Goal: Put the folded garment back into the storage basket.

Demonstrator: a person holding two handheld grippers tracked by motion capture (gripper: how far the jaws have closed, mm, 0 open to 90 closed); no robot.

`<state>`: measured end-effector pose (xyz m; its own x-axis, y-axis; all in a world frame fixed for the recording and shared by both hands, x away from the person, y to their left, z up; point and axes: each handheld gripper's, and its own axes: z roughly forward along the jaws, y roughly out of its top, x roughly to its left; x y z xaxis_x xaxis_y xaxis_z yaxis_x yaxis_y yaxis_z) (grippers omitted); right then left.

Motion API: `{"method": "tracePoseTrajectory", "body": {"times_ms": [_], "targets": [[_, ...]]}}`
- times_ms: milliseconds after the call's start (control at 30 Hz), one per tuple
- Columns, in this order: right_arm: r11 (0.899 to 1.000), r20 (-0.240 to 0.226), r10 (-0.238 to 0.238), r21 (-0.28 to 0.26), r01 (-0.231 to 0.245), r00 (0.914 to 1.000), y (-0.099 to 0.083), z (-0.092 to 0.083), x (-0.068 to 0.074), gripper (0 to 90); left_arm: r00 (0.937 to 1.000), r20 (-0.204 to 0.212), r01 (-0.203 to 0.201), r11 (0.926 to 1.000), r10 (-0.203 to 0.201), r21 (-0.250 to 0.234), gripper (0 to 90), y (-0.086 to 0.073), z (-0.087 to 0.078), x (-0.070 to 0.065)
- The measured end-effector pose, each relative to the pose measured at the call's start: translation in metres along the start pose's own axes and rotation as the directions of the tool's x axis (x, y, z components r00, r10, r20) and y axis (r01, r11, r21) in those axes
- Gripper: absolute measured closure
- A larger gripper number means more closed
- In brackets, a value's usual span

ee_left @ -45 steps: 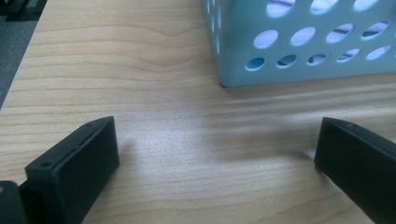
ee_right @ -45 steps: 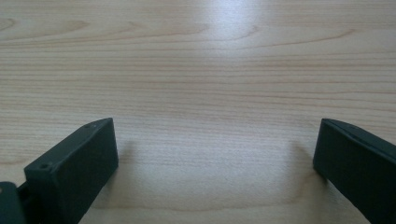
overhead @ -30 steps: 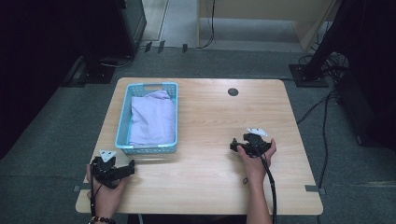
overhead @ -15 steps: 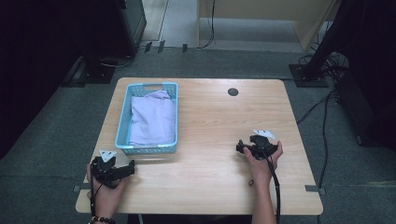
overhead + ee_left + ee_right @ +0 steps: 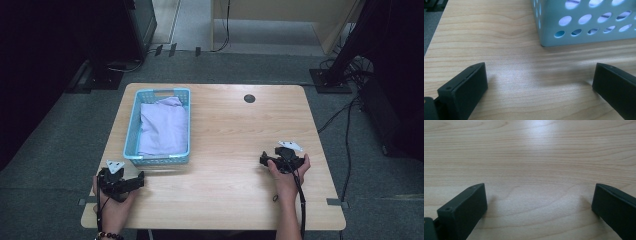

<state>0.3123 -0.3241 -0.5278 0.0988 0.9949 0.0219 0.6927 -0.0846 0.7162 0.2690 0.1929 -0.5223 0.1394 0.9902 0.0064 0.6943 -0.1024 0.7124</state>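
Both tongs idle on counter (image 5: 225, 130), jaws wide apart.
Left tongs (image 5: 135, 180) near basket (image 5: 131, 131) (lilac cloth (image 5: 162, 127) inside); right tongs (image 5: 264, 160) well apart.

The left black two-jaw gripper (image 5: 131, 181) rests low just off the near left corner of the light blue perforated plastic basket (image 5: 131, 134), jaws spread wide. The right black two-jaw gripper (image 5: 263, 159), well right of that basket, is likewise wide apart.
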Motion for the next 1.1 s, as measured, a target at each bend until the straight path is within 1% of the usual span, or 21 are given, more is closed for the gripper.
{"method": "tracePoseTrajectory", "body": {"times_ms": [433, 600, 700, 733, 833, 867, 967, 1000, 1100], "targets": [[1.000, 0.012, 0.013, 0.000, -0.013, 0.9998, -0.004, -0.005, -0.014, 0.0, 1.0000, 0.001, 0.000, 1.0000, 0.000, 0.000, 0.0, 0.000, 0.000, 0.000], [1.000, 0.020, 0.020, -0.001, -0.020, 0.9996, -0.007, -0.008, -0.023, 0.0, 1.0000, 0.001, 0.001, 1.0000, -0.001, 0.000, 0.0, 0.000, 0.000, 0.000], [1.000, 0.023, 0.024, -0.002, -0.024, 0.9995, -0.008, -0.009, -0.026, 0.0, 1.0000, 0.001, 0.001, 1.0000, -0.001, 0.000, 0.0, 0.000, 0.000, 0.000], [1.000, 0.027, 0.026, -0.003, -0.026, 0.9993, -0.009, -0.010, -0.030, 0.0, 1.0000, 0.001, 0.000, 1.0000, 0.000, 0.000, 0.0, 0.000, 0.000, 0.000], [1.000, 0.030, 0.031, -0.002, -0.031, 0.9991, -0.010, -0.011, -0.033, 0.0, 1.0000, 0.001, 0.001, 1.0000, -0.001, 0.000, 0.0, 0.000, 0.000, 0.000], [0.999, 0.033, 0.032, -0.002, -0.032, 0.9990, -0.012, -0.013, -0.037, 0.0, 1.0000, 0.001, 0.001, 1.0000, -0.001, 0.000, 0.0, 0.000, 0.000, 0.000], [0.999, 0.037, 0.038, -0.002, -0.038, 0.9986, -0.013, -0.014, -0.040, 0.0, 1.0000, 0.001, 0.001, 1.0000, -0.001, 0.000, 0.0, 0.000, 0.000, 0.000], [0.999, 0.042, 0.042, -0.003, -0.042, 0.9983, -0.014, -0.015, -0.044, 0.0, 1.0000, 0.001, 0.000, 1.0000, 0.000, 0.000, 0.0, 0.000, 0.000, 0.000], [0.999, 0.045, 0.047, -0.002, -0.047, 0.9979, -0.015, -0.017, -0.046, 0.0, 1.0000, 0.001, 0.000, 1.0000, 0.000, 0.000, 0.0, 0.000, 0.000, 0.000]]}}
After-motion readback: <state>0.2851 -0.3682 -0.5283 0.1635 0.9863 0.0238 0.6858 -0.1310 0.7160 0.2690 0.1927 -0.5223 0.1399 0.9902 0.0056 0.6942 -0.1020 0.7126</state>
